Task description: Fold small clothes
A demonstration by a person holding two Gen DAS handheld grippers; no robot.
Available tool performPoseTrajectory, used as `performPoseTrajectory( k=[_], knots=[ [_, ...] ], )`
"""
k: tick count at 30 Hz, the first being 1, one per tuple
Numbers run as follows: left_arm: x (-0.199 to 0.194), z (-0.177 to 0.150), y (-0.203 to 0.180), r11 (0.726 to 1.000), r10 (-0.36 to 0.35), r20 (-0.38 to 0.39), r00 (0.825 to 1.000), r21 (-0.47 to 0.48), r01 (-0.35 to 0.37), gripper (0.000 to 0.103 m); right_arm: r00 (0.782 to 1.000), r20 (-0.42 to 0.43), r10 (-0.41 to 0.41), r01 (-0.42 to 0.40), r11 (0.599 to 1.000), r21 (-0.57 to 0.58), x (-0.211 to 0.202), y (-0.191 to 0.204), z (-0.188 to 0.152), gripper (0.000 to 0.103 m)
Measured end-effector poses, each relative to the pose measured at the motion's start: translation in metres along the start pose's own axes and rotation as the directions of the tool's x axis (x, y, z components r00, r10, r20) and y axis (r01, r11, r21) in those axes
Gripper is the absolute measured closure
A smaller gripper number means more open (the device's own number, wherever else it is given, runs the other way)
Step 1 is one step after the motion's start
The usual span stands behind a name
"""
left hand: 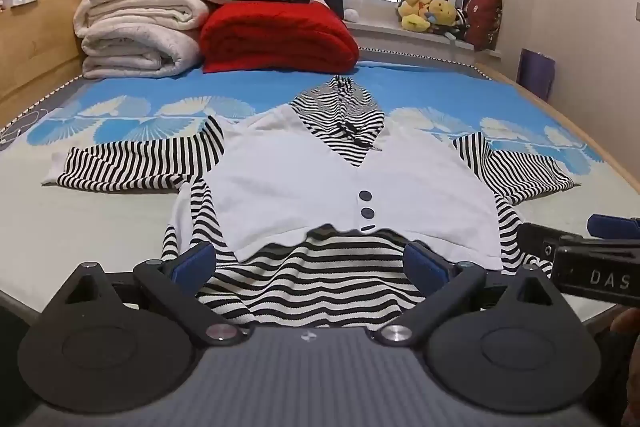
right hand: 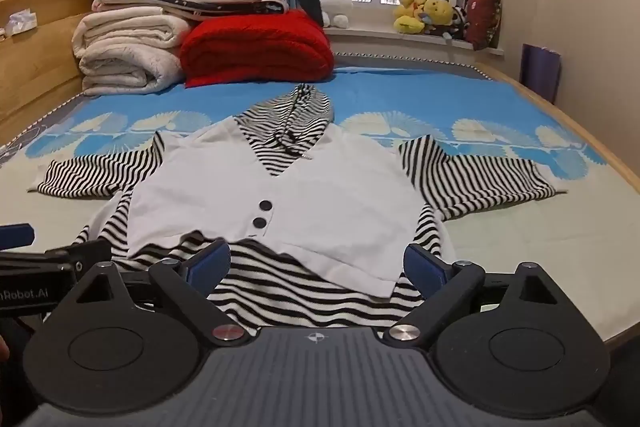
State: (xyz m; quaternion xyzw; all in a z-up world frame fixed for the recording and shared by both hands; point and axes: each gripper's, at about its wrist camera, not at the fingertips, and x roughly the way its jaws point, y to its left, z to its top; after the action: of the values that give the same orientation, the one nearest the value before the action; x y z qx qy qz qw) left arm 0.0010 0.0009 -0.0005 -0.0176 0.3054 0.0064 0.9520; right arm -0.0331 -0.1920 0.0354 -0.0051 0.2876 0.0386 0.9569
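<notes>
The left gripper [left hand: 310, 265] is held with its jaws spread wide and nothing between them, low over the near hem of the hooded top [left hand: 320, 175]. The right gripper [right hand: 316, 265] is likewise spread and empty, just beside the left one at the same hem; each is seen at the edge of the other's view.

The hooded top is laid flat, front up, on the bed [left hand: 80, 227], directly ahead of both grippers. Its long axis is run away from them: striped hem nearest, dark buttons [left hand: 366, 205] at mid-body, hood [left hand: 340, 107] pointed toward the far window. The sleeves are spread crosswise, the left sleeve [left hand: 132, 165] toward the left gripper's side and the right sleeve [right hand: 480, 175] toward the right gripper's side. Each sleeve is judged nearer to its own gripper, so a fold inward would probably be begun there.
</notes>
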Motion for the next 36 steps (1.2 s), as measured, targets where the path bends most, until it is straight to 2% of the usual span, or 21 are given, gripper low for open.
performPoseTrajectory(
  k=[7,22,36],
  knots=[
    [0.005,0.001,0.002,1.0,-0.002,-0.04,0.999,-0.025,0.001,0.002,1.0,-0.02,0.001,-0.001,1.0,-0.008,0.014,0.008,-0.005,0.011],
    [0.012,-0.004,-0.001,1.0,-0.001,-0.084,0.996,0.003,0.001,0.002,0.999,-0.035,0.007,-0.007,1.0,-0.001,0.006,0.004,-0.003,0.011],
    [0.012,-0.005,-0.002,1.0,-0.018,-0.077,0.997,-0.018,0.017,0.002,0.999,-0.041,-0.007,0.007,1.0,0.005,0.009,0.001,-0.003,0.011]
  ],
)
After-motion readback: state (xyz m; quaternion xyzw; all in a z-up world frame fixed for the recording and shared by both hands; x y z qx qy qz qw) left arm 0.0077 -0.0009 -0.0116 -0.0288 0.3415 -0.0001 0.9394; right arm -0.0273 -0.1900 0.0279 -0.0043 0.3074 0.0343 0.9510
